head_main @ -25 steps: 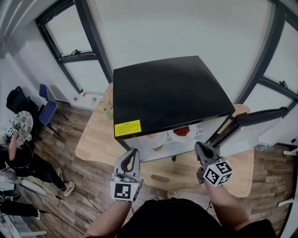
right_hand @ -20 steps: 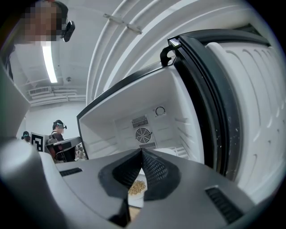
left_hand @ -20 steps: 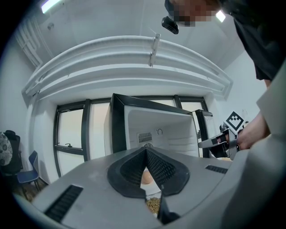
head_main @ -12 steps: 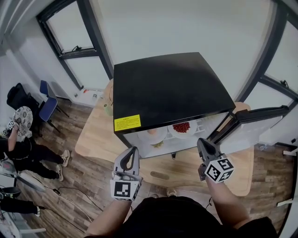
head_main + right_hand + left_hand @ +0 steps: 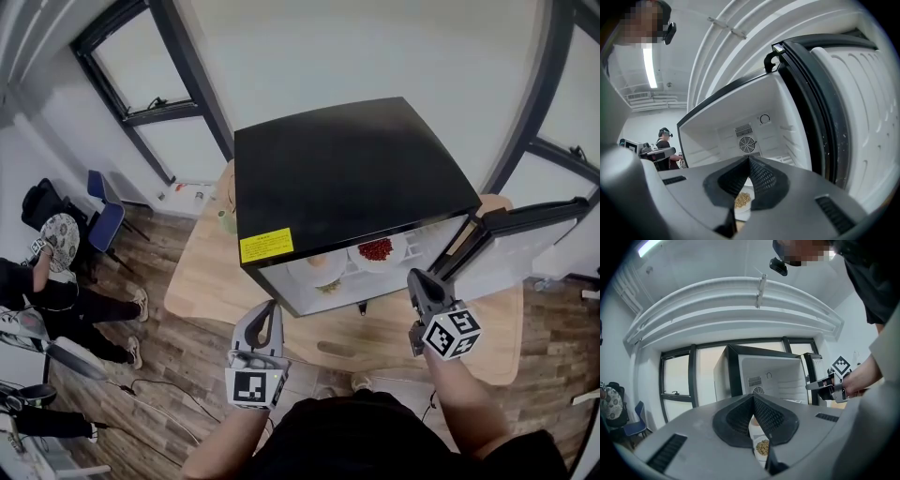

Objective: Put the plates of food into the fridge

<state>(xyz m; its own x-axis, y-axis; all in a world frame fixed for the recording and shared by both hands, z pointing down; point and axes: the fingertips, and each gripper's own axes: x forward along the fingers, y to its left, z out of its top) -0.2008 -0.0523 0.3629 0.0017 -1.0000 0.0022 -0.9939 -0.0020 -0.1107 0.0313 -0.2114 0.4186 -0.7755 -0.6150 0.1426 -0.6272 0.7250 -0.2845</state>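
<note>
Inside the fridge [image 5: 347,178], plates of food [image 5: 317,272], left gripper [image 5: 271,307] and right gripper [image 5: 415,276] clenched empty in front

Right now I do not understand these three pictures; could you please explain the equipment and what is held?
There is no robot: a person holds tongs in each hand. The head view looks down from the person's head at the left tongs, the right tongs and a black fridge on a wooden table, its door open, plates of food inside. The two other pictures come from cameras riding on the tongs, looking along their jaws into the fridge. Both tongs are closed and hold nothing.
</note>
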